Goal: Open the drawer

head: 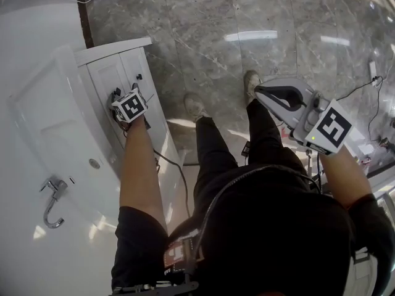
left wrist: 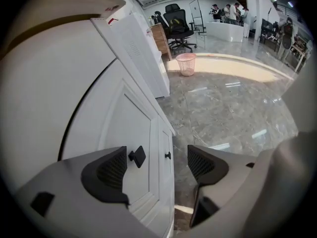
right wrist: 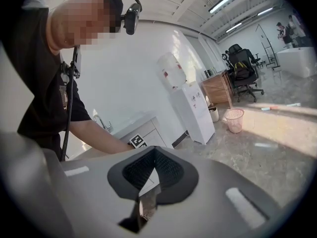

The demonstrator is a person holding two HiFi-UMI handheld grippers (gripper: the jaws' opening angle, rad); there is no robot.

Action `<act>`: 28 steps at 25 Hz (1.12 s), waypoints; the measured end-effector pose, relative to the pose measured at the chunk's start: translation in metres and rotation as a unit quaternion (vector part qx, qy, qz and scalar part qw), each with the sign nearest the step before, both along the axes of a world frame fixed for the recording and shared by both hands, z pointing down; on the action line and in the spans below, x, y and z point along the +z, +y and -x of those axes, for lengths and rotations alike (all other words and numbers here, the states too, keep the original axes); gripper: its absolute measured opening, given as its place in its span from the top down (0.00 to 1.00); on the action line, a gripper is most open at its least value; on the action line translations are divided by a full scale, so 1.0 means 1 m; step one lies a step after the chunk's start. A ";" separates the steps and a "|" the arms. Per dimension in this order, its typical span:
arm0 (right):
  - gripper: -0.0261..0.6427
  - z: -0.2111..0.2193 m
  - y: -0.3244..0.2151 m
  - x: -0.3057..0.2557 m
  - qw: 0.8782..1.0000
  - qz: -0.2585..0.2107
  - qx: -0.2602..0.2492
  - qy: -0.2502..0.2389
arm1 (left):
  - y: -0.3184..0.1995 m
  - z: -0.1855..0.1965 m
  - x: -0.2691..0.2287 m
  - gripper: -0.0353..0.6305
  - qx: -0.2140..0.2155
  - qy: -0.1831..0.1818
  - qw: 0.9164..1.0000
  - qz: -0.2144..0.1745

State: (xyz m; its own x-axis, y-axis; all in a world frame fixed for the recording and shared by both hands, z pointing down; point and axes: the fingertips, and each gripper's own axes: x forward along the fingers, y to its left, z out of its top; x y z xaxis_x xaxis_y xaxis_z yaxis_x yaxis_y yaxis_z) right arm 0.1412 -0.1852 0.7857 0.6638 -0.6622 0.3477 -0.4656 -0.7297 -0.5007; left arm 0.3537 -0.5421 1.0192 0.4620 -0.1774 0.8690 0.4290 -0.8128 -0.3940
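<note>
Reaching is the step I am on; the drawer is shut.

From the head view, my left tool [head: 117,95] is down low, right at the white drawer [head: 106,78] under the surface [head: 24,165] with the tap [head: 54,199]. My right tool [head: 264,92] is far off on the other side, out over the floor [head: 247,17], near nothing.

In the left gripper view, the left tool [left wrist: 157,165] has its two jaws spread wide. The black knob [left wrist: 137,156] of the drawer sits in the gap, just beside the left pad [left wrist: 111,170]. I don't think either pad touches it yet. The other knob [left wrist: 168,155] is farther along the white front, near the right jaw's side. Nothing is pinched.

In the right gripper view, the right tool [right wrist: 153,170] has its pads pressed together with nothing in them. It looks across the room at the person, not at the drawer.

Next, I think I must push the left tool in a bit more so the knob is well between the pads. Then I must squeeze on the knob and pull straight back. If I squeeze too soon, the pads may slip off its edge.
</note>
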 end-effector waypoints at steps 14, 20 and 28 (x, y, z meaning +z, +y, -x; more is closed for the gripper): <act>0.96 0.001 0.002 0.008 1.000 -0.005 -0.001 -0.013 | 0.000 0.005 0.021 0.40 -0.010 -0.049 0.999 0.011; 0.96 0.003 -0.002 0.012 1.000 -0.011 -0.002 -0.017 | -0.007 0.010 0.024 0.43 -0.063 -0.076 0.995 0.030; 0.96 0.008 0.005 0.012 1.000 -0.012 -0.002 -0.011 | 0.008 0.021 0.021 0.43 -0.061 -0.080 0.994 0.040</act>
